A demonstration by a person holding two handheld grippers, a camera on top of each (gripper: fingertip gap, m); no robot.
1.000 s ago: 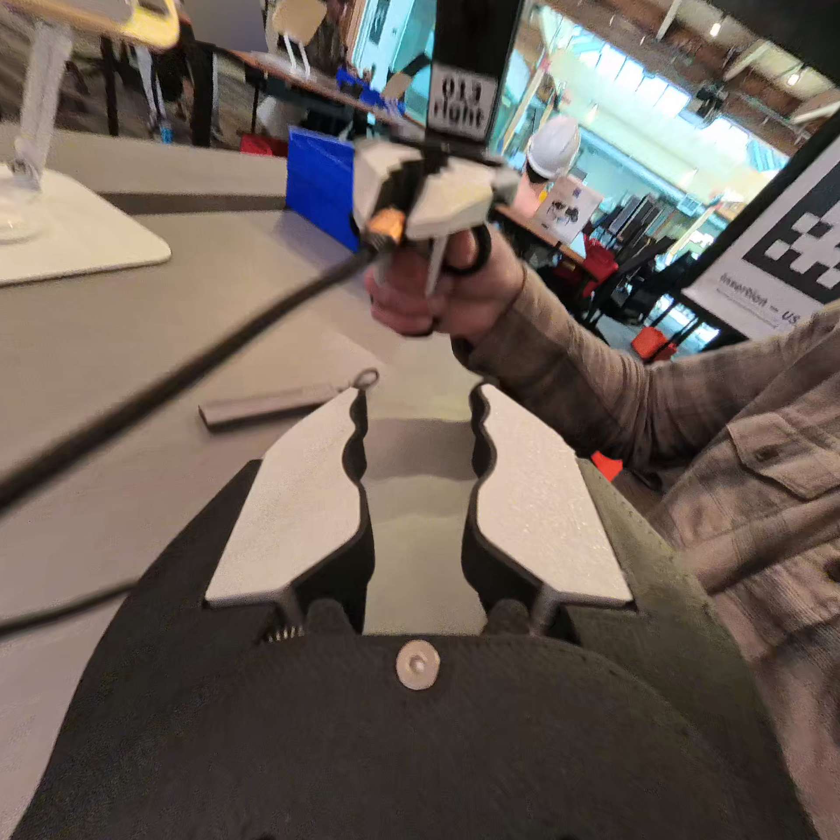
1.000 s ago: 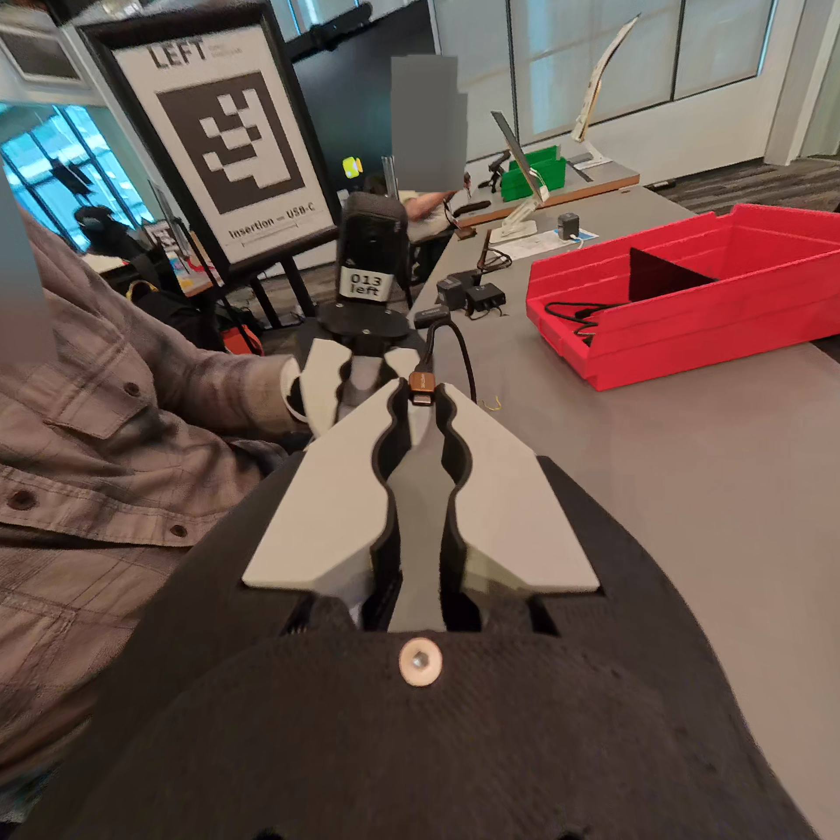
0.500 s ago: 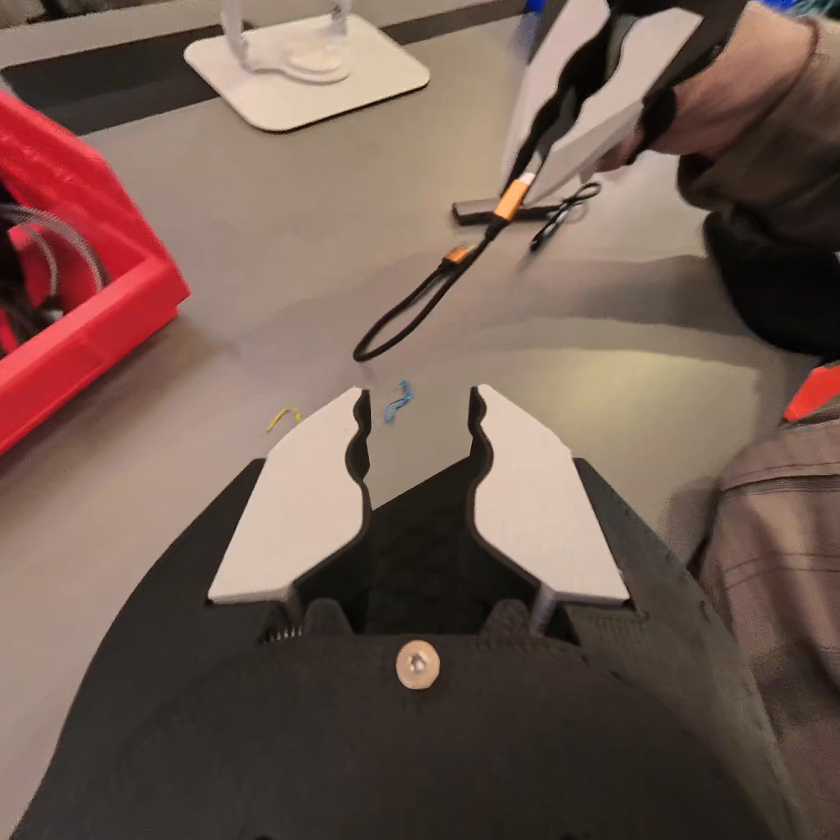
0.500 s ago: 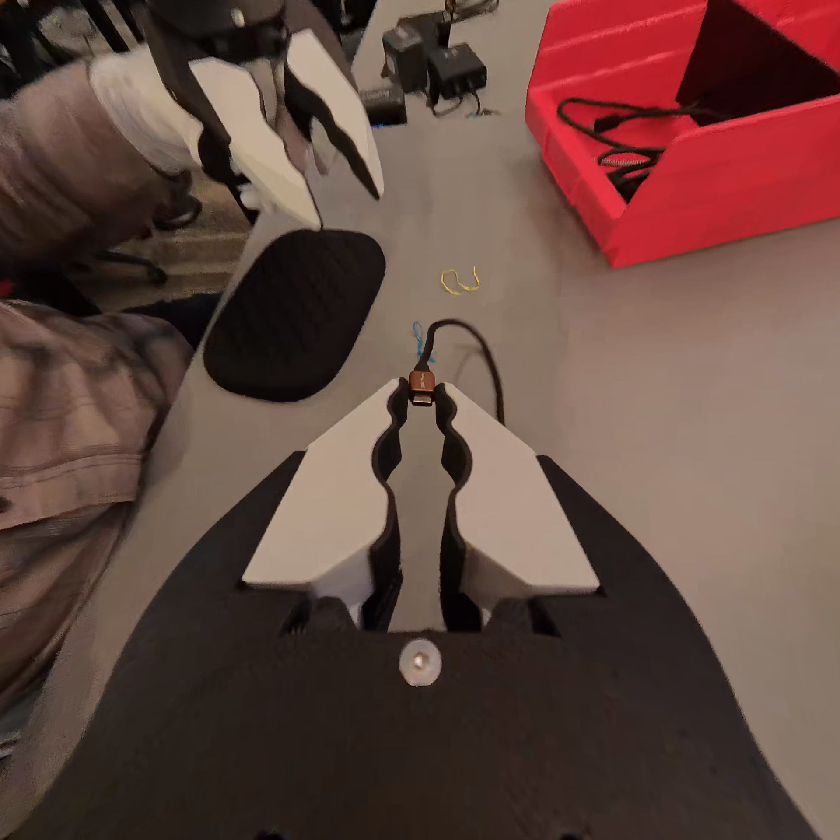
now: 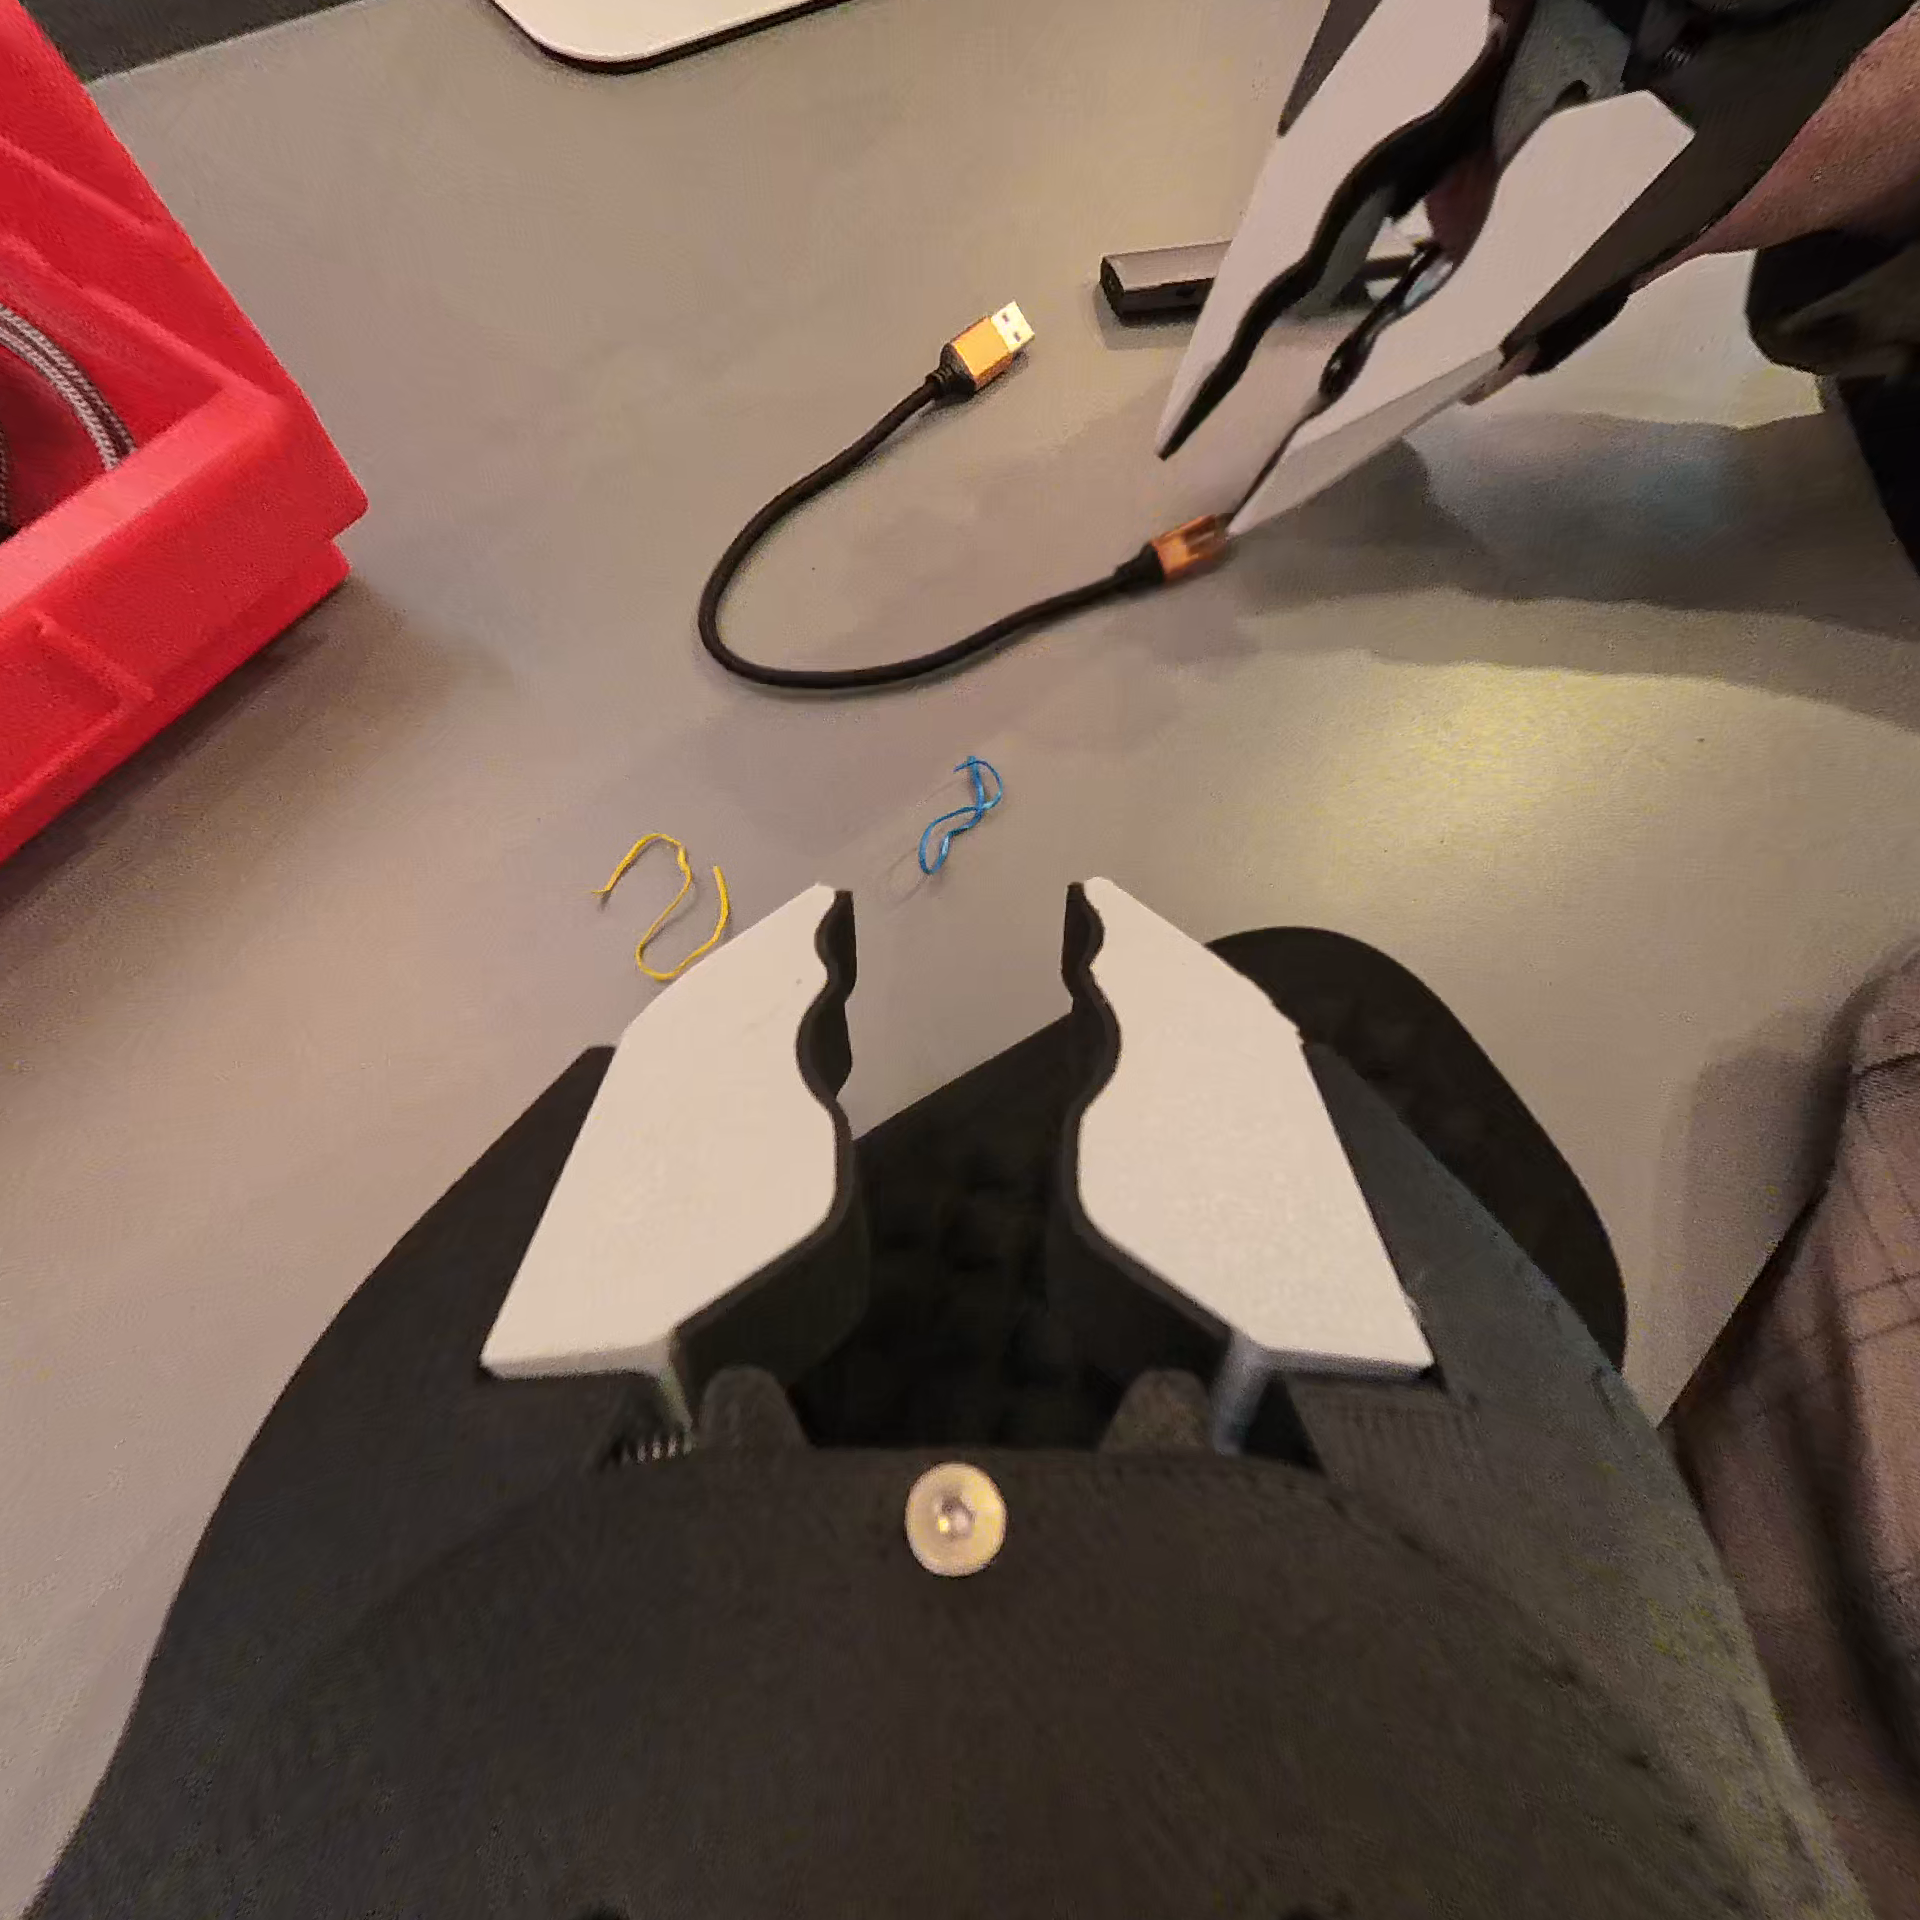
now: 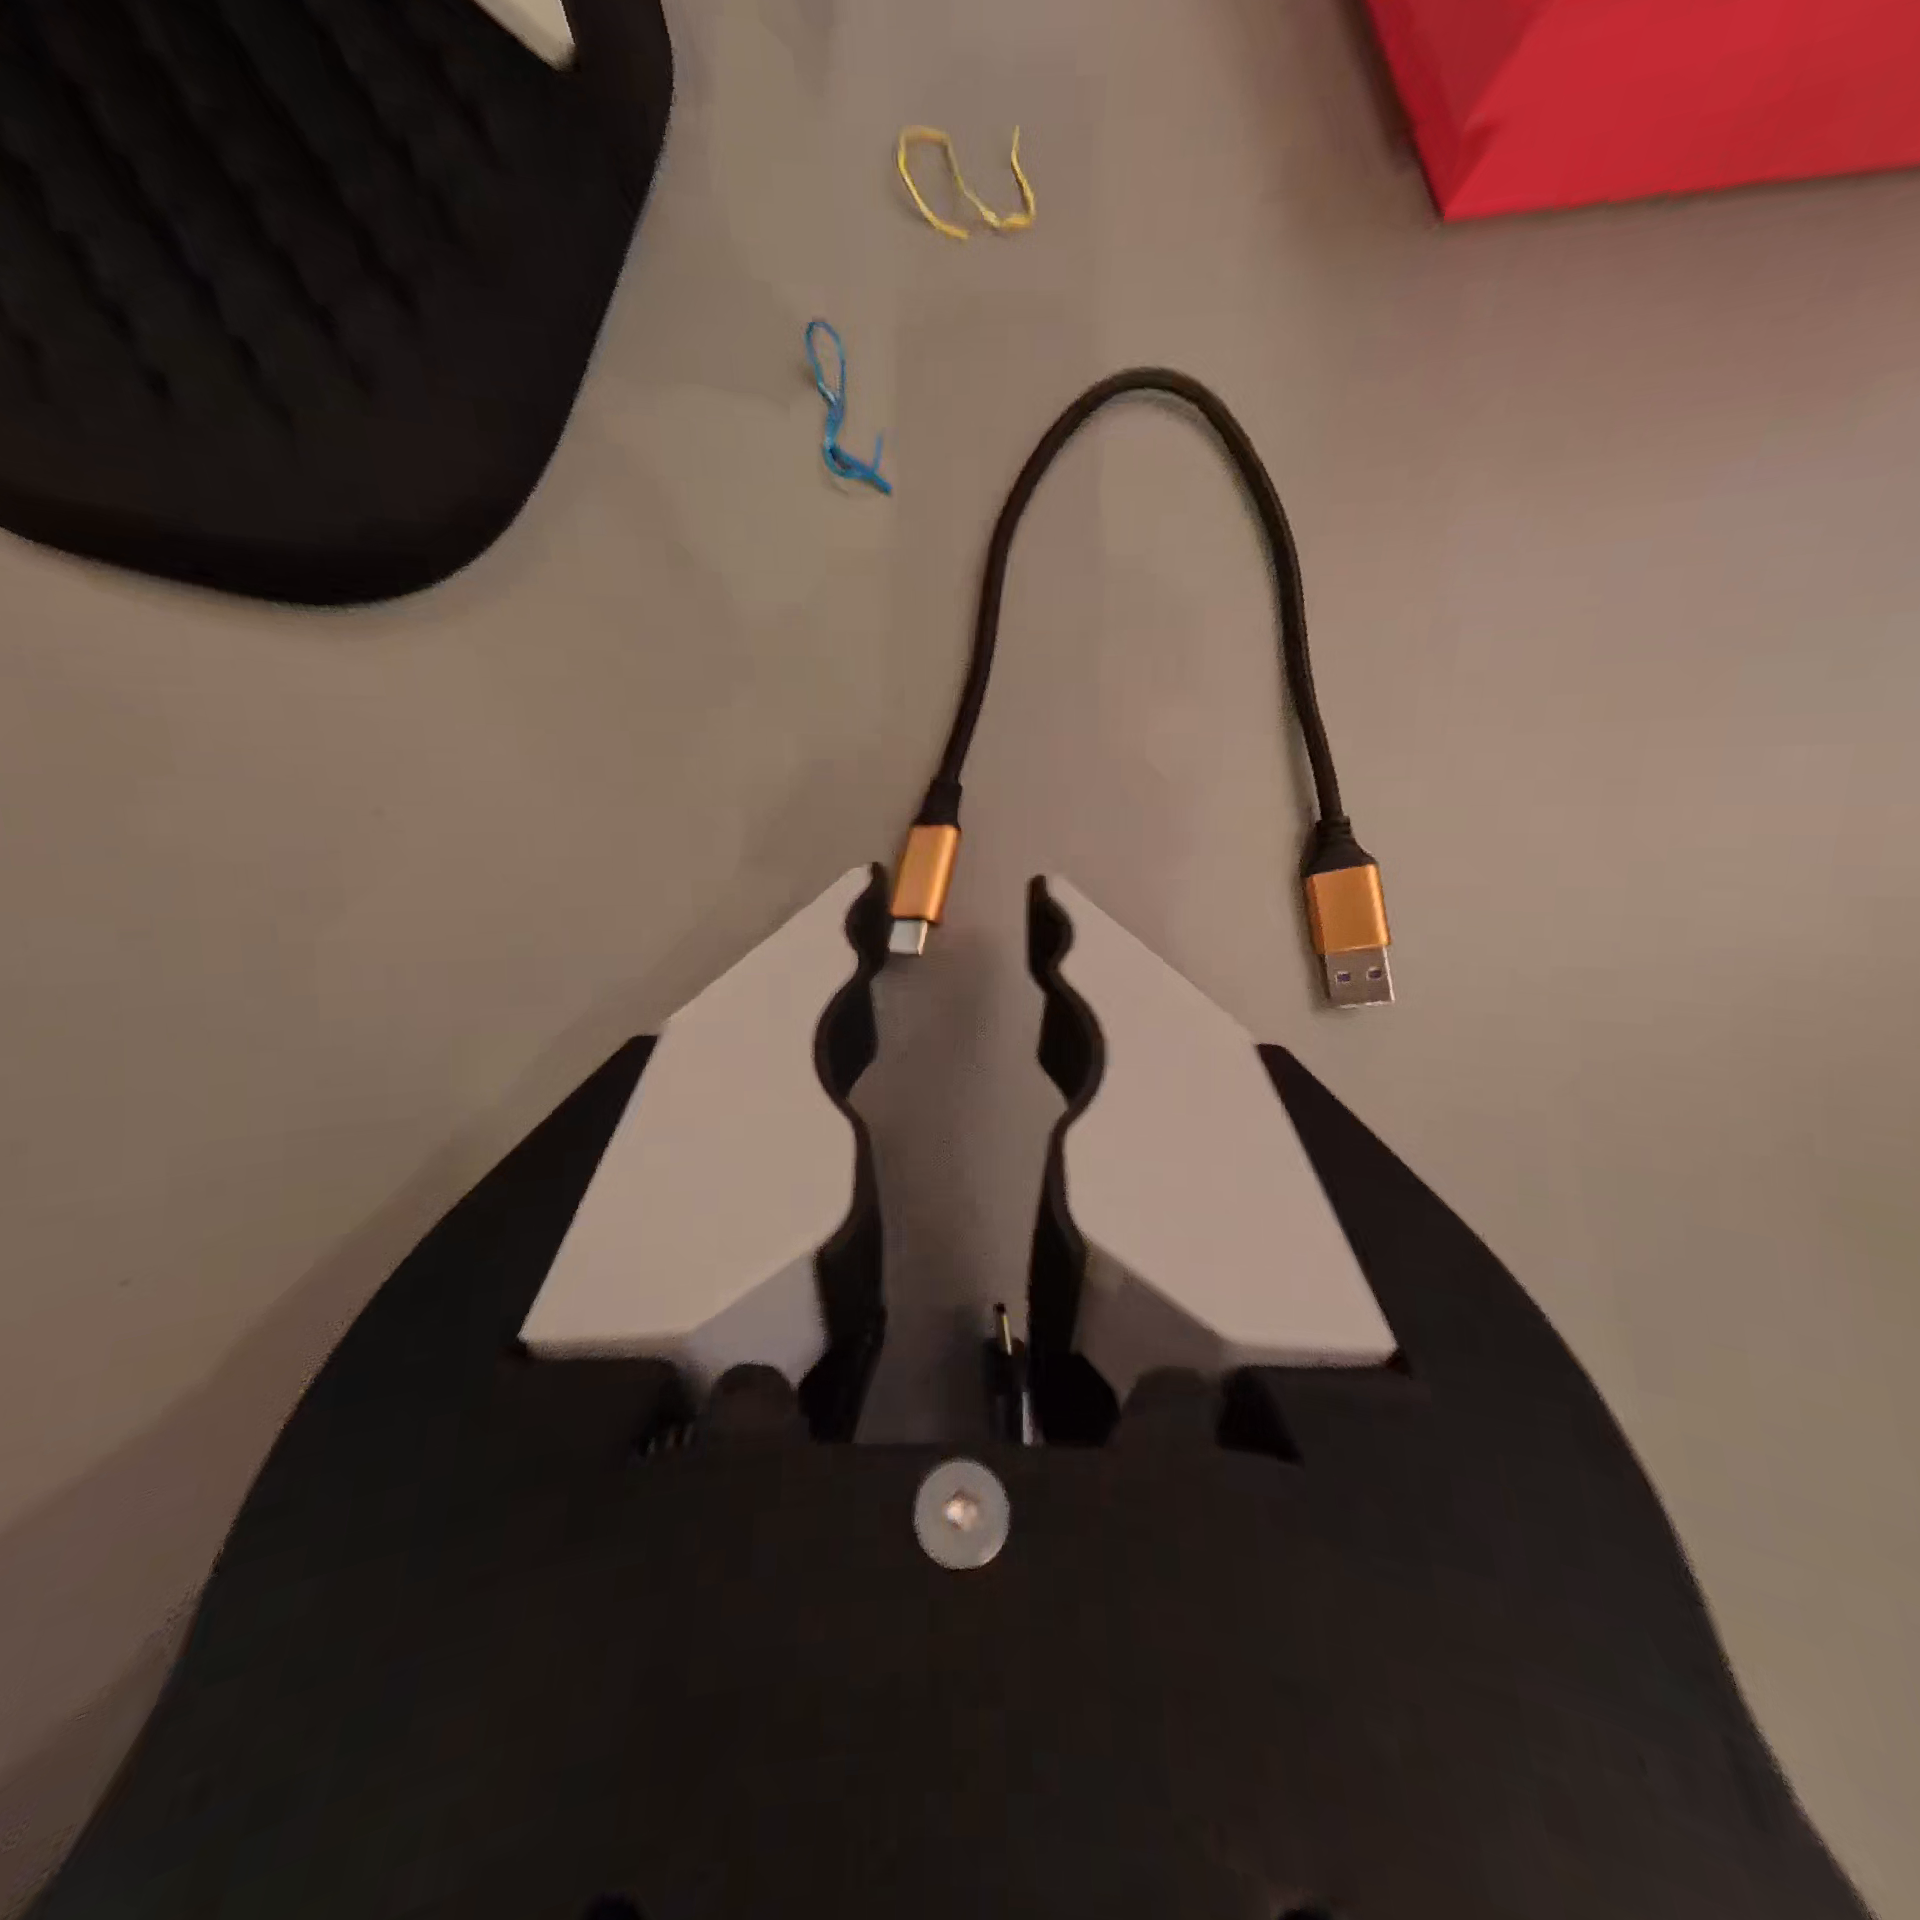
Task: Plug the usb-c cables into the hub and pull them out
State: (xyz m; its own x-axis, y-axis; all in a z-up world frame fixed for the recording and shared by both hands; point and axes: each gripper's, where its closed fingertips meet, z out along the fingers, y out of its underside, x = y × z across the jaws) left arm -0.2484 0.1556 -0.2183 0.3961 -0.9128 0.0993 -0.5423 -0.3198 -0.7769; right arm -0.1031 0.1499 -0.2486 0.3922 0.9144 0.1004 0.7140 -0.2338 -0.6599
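Two grippers, both spread with nothing pinched: my right gripper (image 6: 951, 883) has its jaws apart around the usb-c plug (image 6: 920, 883), which lies on the grey table (image 6: 1558, 623) close against the left fingertip. My left gripper (image 5: 958, 904) hovers wide apart over the bare table near a blue thread (image 5: 961, 810) and a yellow thread (image 5: 670, 904). The short black cable (image 6: 1143, 384) arcs away to its larger orange plug (image 6: 1345, 930). The hub (image 5: 1164, 278) lies well apart from the plug, partly behind my right gripper in the left view. The risk, as I judge it: closing now could nudge the off-centre plug sideways or clamp it crooked, so it would meet the hub port askew, and with nothing steadying the hub it could slide under the push
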